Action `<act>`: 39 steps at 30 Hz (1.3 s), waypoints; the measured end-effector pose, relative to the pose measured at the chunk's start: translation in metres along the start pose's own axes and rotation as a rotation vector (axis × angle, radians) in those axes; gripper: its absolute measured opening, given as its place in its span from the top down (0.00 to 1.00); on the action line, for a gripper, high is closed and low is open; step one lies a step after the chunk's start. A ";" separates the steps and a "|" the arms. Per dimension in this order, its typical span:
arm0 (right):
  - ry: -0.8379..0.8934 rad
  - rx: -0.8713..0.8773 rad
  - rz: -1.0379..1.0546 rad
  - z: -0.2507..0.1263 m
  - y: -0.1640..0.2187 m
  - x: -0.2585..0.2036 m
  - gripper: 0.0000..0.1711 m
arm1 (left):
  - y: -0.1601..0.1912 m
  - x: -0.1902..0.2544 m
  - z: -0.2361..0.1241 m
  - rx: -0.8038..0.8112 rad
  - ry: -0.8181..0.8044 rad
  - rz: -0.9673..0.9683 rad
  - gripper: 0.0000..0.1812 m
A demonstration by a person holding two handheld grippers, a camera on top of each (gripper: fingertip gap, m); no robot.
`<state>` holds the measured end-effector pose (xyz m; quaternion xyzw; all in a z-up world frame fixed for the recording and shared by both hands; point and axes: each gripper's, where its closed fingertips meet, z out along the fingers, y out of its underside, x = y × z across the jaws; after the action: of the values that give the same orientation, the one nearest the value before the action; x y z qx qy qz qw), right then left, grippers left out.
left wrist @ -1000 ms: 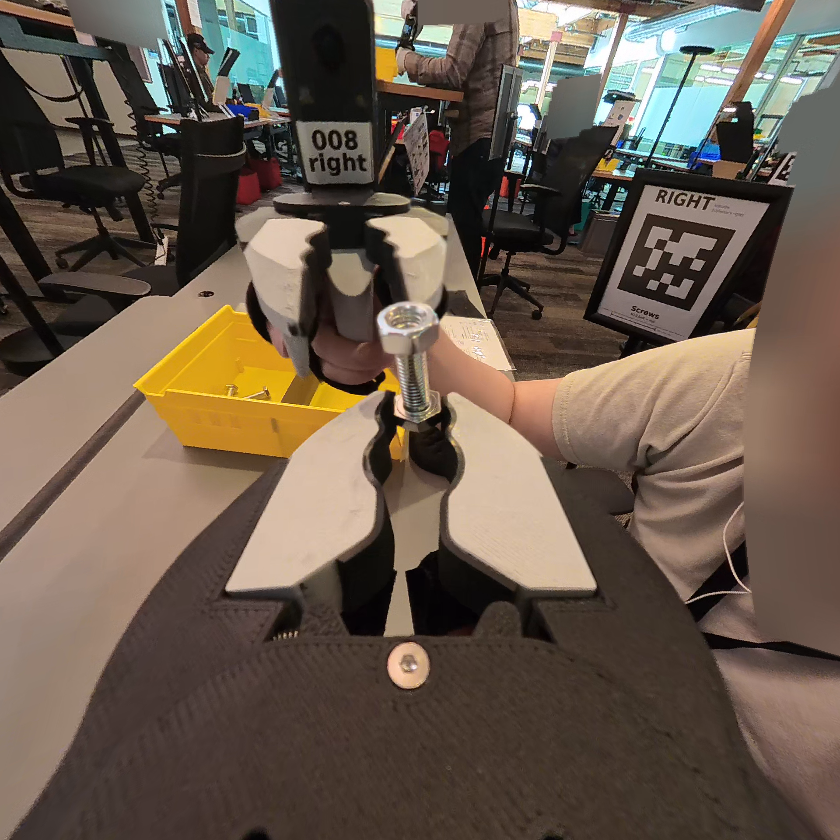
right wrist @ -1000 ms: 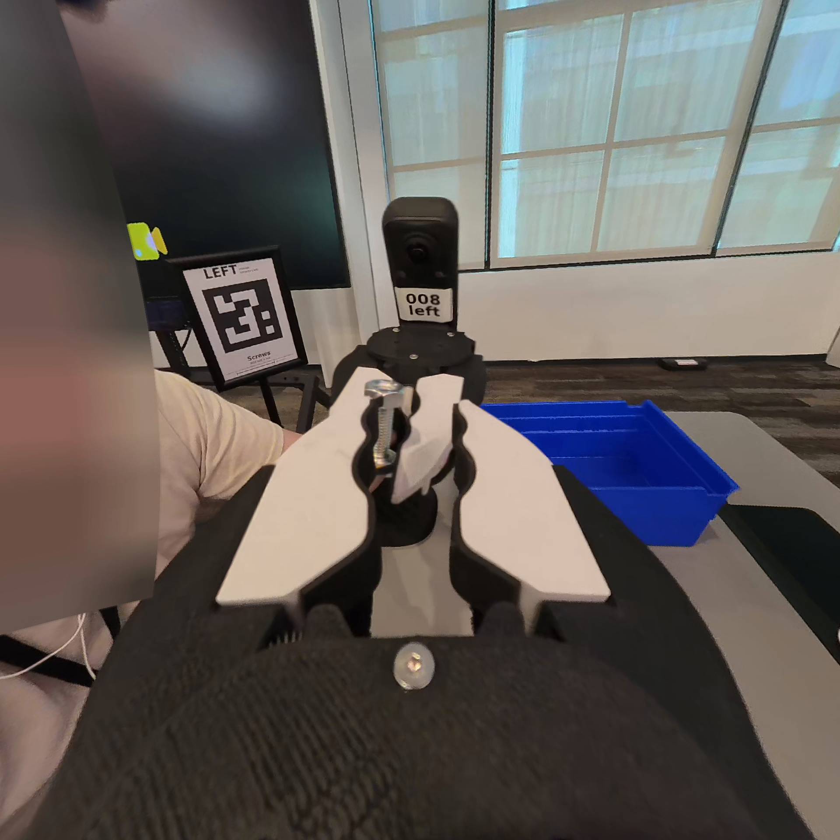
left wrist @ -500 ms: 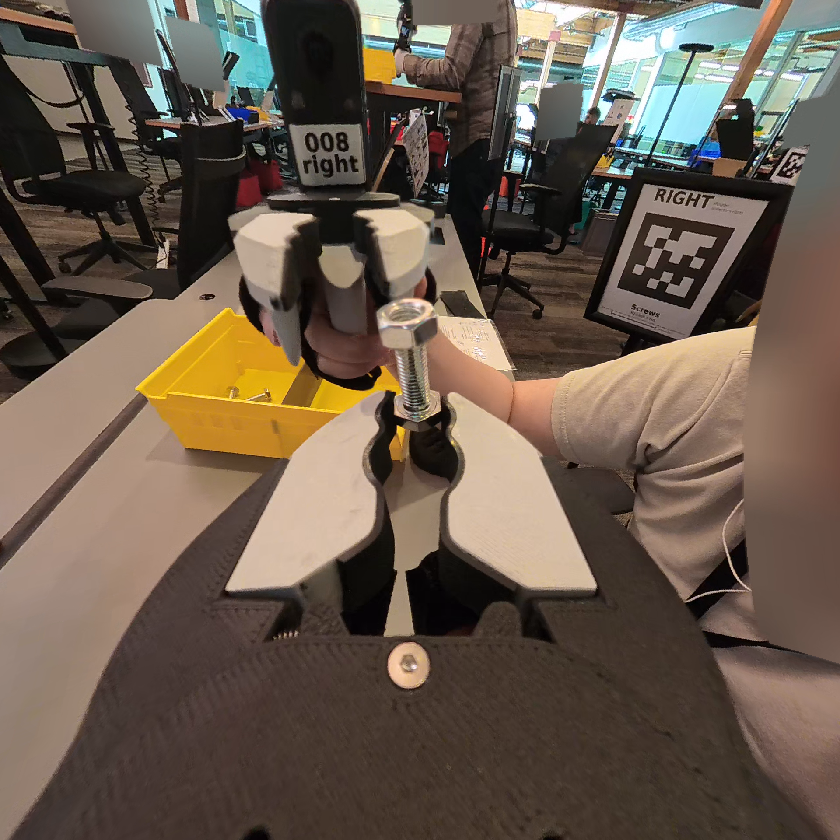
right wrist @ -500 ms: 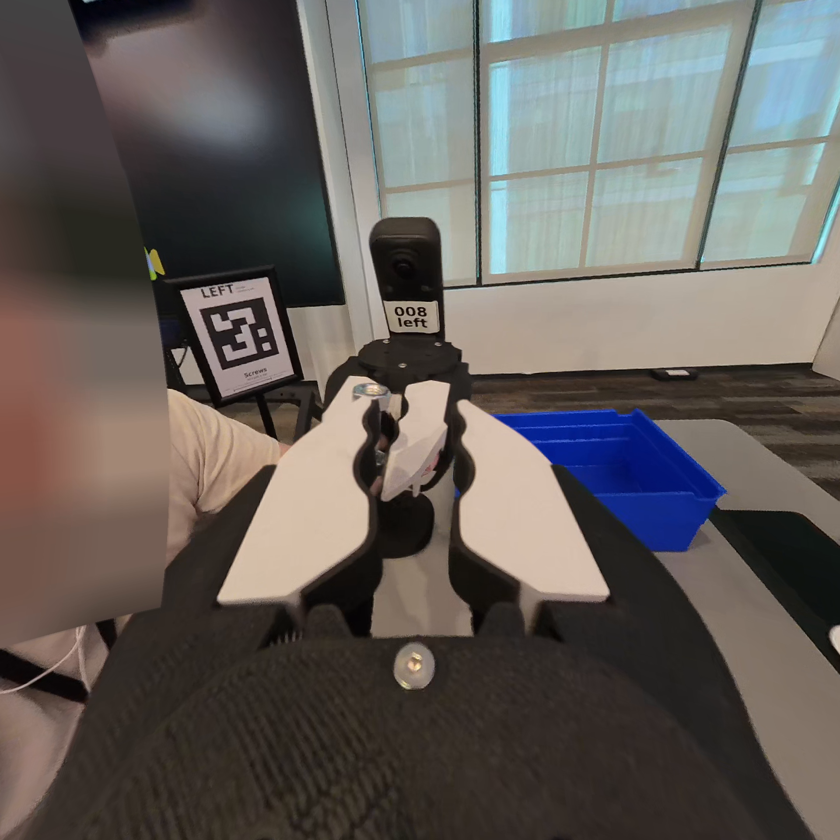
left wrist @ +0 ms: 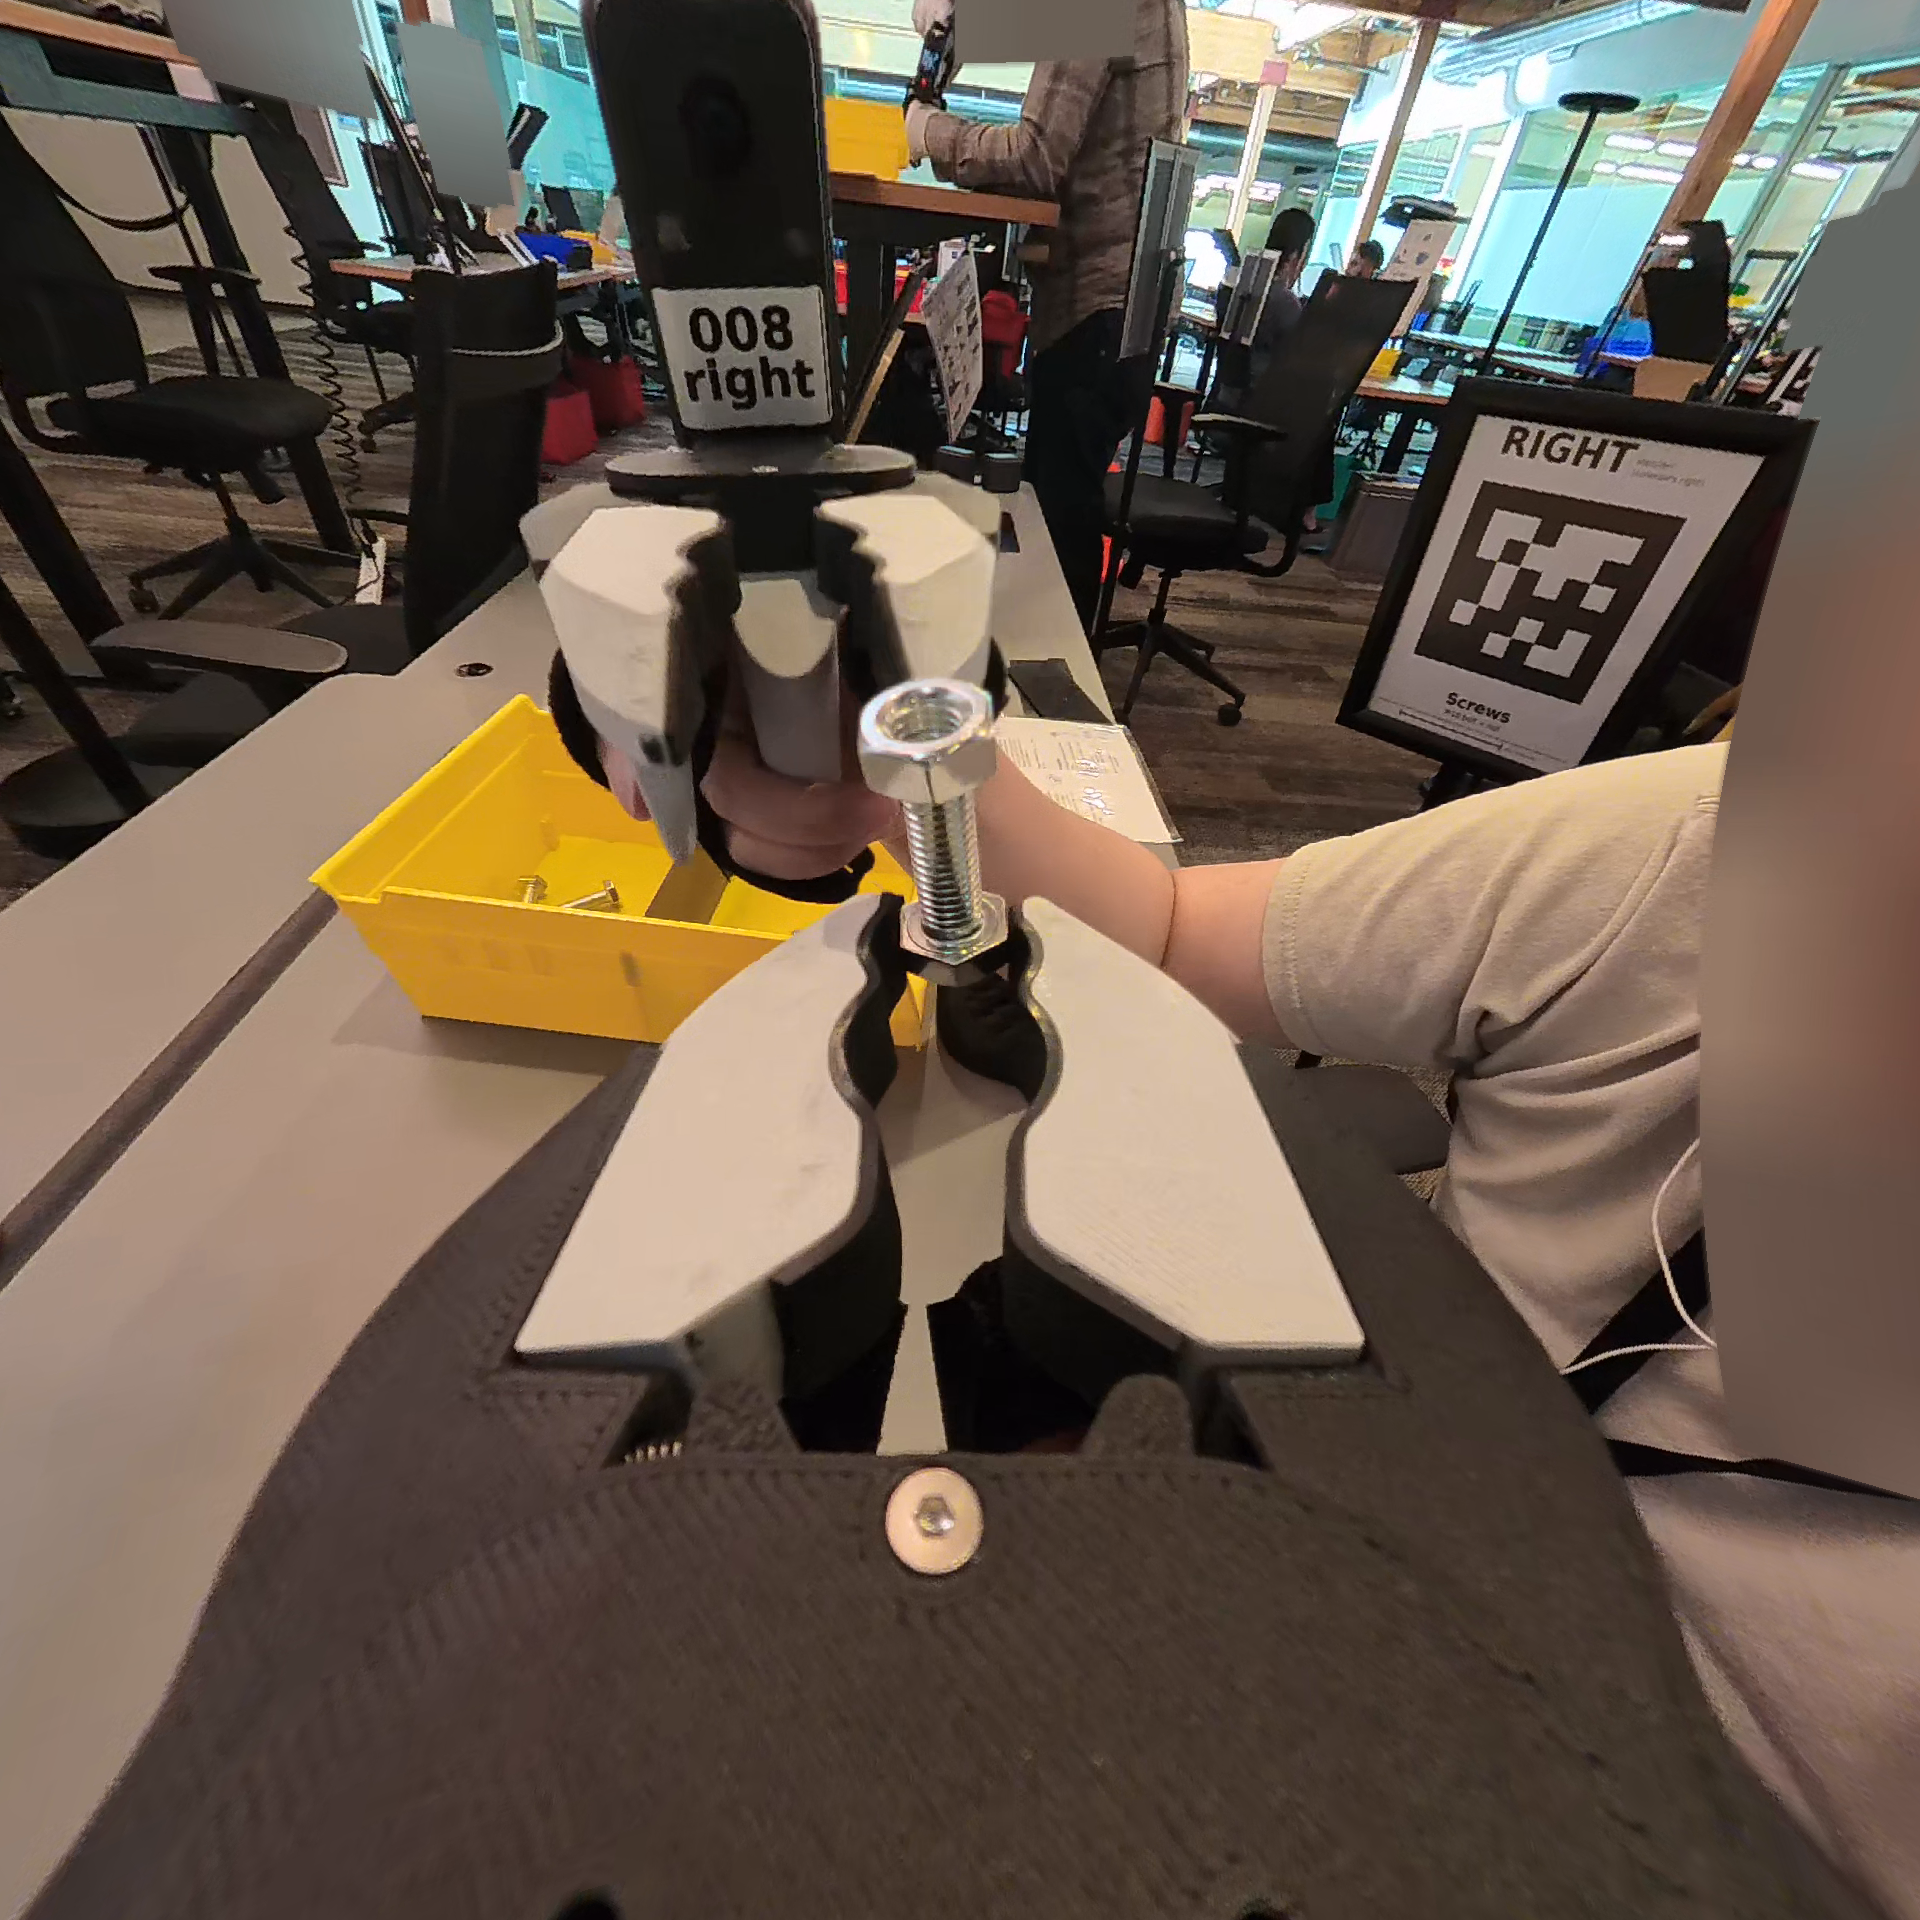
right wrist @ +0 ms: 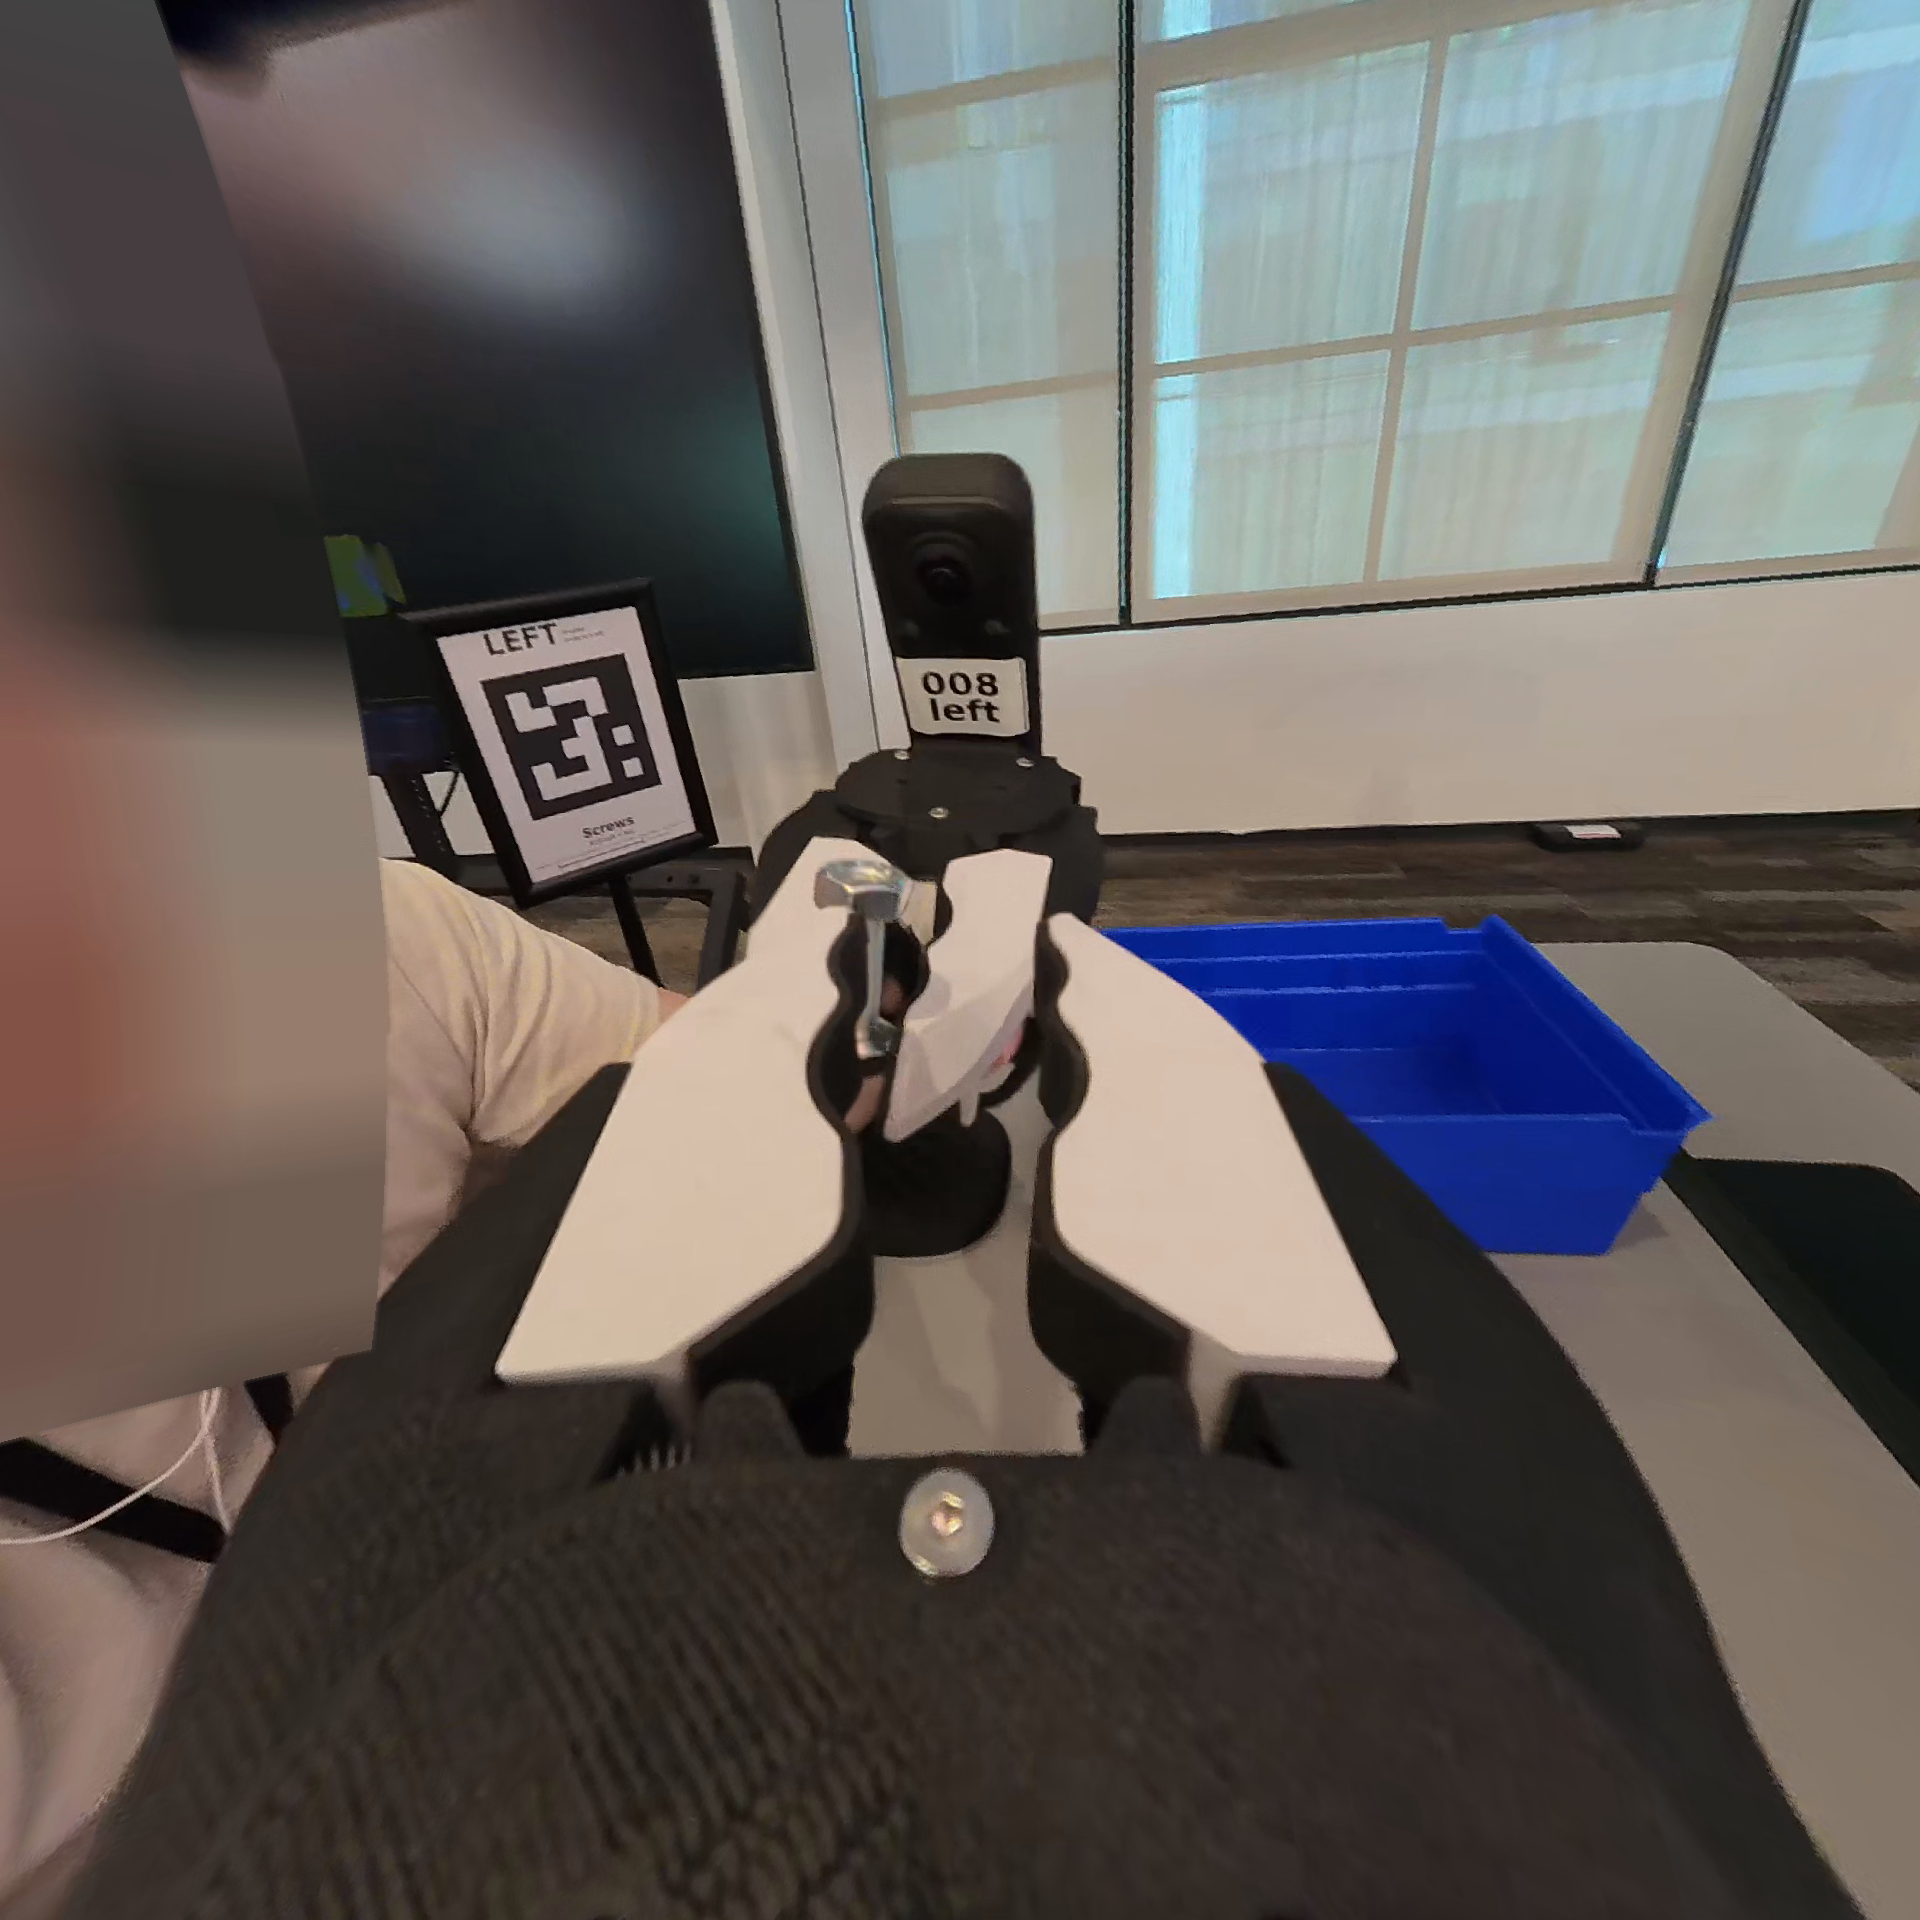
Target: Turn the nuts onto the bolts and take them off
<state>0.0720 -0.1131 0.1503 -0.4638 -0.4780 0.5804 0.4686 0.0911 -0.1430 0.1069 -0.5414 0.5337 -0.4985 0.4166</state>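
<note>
My left gripper (left wrist: 951, 940) is shut on the head of a silver bolt (left wrist: 940, 868) and holds it upright above the grey table (left wrist: 260, 1195). A hex nut (left wrist: 925, 732) sits on the bolt's upper end. My right gripper (left wrist: 774, 665) faces it from just behind and to the left of the nut, open and empty. In the right wrist view, the right gripper (right wrist: 940, 935) has its fingers spread around the left gripper's tips, and the bolt (right wrist: 871, 961) stands by its left finger.
A yellow bin (left wrist: 540, 966) with a few loose bolts stands on the table behind the grippers. A blue bin (right wrist: 1455, 1101) is at the other end. A paper sheet (left wrist: 1086, 774) lies by the far edge. Framed marker signs (left wrist: 1548, 582) stand beside the table. The tips of one gripper are about 5 centimeters away from the tips of the other.
The right gripper has shifted slightly up and to the left and stays open. The left gripper, the bolt and the nut have hardly moved.
</note>
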 end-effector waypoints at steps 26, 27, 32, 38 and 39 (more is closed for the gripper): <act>-0.050 -0.025 0.021 0.014 0.004 -0.018 0.89 | 0.001 0.002 0.001 -0.010 0.007 -0.002 0.90; -0.053 -0.014 0.020 0.014 0.002 -0.018 0.89 | 0.001 0.002 0.001 -0.009 0.009 -0.002 0.90; -0.054 0.167 -0.005 -0.009 -0.028 -0.013 0.89 | 0.003 0.002 0.002 -0.018 0.013 -0.007 0.90; 0.322 -0.604 -0.275 -0.142 0.060 0.026 0.89 | -0.005 0.008 -0.005 -0.002 0.012 0.012 0.90; 0.400 -0.709 -0.285 -0.174 0.080 0.034 0.89 | -0.006 0.009 -0.006 0.002 0.009 0.017 0.90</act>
<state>0.2307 -0.0672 0.0490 -0.6288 -0.6067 0.2084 0.4393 0.0852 -0.1510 0.1148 -0.5341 0.5398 -0.4979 0.4189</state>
